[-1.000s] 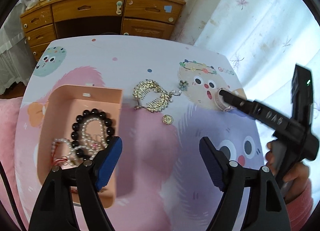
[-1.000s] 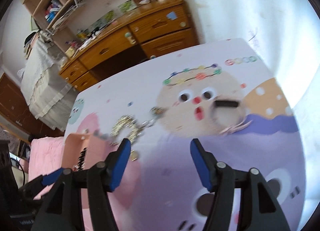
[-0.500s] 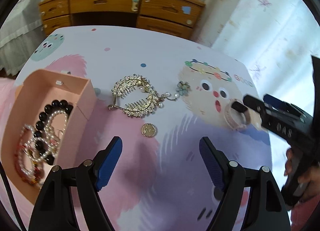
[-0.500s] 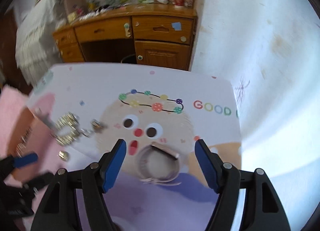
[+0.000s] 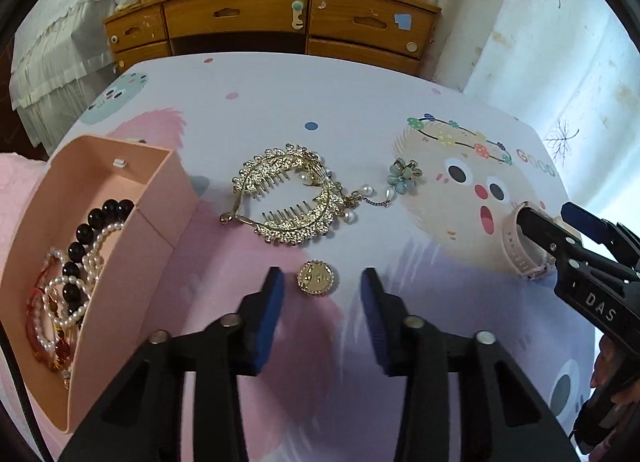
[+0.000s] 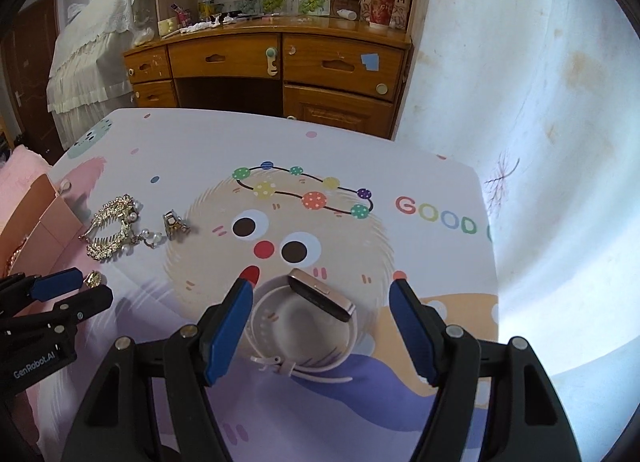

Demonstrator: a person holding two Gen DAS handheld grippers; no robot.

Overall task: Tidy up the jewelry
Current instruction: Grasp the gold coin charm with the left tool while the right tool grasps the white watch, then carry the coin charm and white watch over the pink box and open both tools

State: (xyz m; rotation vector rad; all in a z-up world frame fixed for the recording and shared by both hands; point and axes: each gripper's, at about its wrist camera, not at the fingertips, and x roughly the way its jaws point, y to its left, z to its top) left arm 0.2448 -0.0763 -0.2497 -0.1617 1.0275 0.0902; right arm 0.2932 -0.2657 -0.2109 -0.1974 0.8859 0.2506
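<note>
A small round gold brooch (image 5: 316,278) lies on the printed tablecloth between the tips of my left gripper (image 5: 322,276). Its jaws are closing, and a gap shows on both sides of the brooch. A watch with a pale pink strap (image 6: 304,326) rests on the cloth between the fingers of my right gripper (image 6: 320,292). These jaws are closing too, with the right pad well apart from the strap. A gold hair comb (image 5: 288,197) and a blue flower earring (image 5: 404,175) lie further back. The pink box (image 5: 160,197) at left holds bead and pearl bracelets.
The table's far edge (image 6: 280,115) faces a wooden desk with drawers (image 6: 280,61). A white wall with leaf prints (image 6: 540,101) runs along the right side. A pink cushion (image 5: 20,177) lies left of the box. In the left wrist view a hand (image 5: 612,374) holds the right gripper.
My left gripper came down toward the brooch and its jaws narrowed around it. My right gripper rolled and sank until its fingers stood on both sides of the watch.
</note>
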